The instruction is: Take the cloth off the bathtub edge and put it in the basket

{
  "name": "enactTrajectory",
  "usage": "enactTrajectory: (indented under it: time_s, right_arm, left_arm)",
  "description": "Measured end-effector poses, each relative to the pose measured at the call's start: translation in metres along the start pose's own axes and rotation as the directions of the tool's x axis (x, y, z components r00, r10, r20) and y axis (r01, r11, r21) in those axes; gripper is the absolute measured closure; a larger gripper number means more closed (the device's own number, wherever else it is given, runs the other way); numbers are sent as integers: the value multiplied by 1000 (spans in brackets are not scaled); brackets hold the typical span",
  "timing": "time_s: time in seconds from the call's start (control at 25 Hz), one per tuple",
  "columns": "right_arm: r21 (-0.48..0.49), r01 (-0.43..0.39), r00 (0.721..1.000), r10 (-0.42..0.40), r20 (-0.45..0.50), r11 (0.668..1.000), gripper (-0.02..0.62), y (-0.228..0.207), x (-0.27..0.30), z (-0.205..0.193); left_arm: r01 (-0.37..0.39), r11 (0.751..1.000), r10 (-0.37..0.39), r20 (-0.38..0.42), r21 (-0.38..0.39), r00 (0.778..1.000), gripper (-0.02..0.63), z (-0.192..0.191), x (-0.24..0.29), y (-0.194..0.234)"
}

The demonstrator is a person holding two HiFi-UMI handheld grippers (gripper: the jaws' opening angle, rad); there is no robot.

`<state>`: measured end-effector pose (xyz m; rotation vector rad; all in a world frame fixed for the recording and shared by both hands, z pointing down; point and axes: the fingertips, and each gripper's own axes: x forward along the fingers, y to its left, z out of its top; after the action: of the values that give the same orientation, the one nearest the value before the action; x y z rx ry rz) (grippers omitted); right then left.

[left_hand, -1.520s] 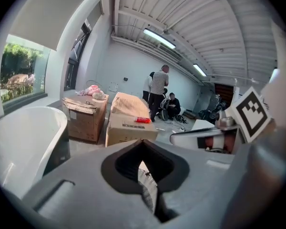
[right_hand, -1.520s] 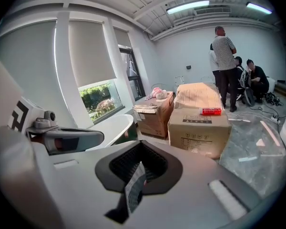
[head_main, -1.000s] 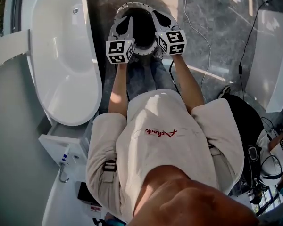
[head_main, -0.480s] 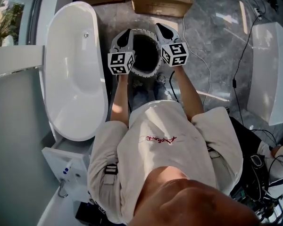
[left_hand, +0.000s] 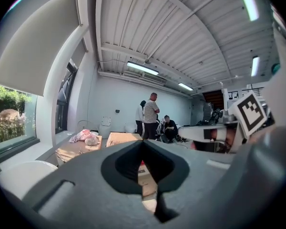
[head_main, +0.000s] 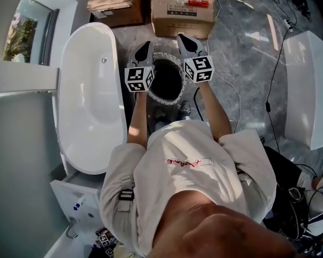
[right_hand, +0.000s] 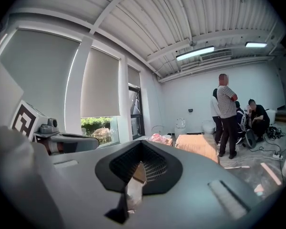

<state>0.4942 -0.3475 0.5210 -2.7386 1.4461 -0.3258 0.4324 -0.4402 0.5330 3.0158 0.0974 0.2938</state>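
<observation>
The tub [head_main: 91,90] at left is smooth, shiny white. The boxes [head_main: 183,7] at top are brown cardboard. The floor [head_main: 247,74] is shiny grey stone

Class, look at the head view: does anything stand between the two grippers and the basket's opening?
Nothing visible does. The left gripper and right gripper, both shut and empty, flank the open mouth of the basket. The bathtub edge beside it shows no cloth.
</observation>
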Motion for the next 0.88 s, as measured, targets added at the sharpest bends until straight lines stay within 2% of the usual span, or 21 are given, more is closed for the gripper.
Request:
enactTrajectory:
  time_s: [0.24,0.6,0.88]
  right_arm:
    - [-13,-7,999,7,34,1000,589,-12,12,22]
    - [-50,-18,997,21,75,999,589,-6,15,49]
    - [-55,-18,997,22,74,998,589,-2,19,53]
  left_arm:
    - [-10,1000,9,37,28,999,604,30,15,7]
    - [-42,998,39,79,43,996,604,56,5,21]
    - [-57,997,53,92,47,994,604,66,2,30]
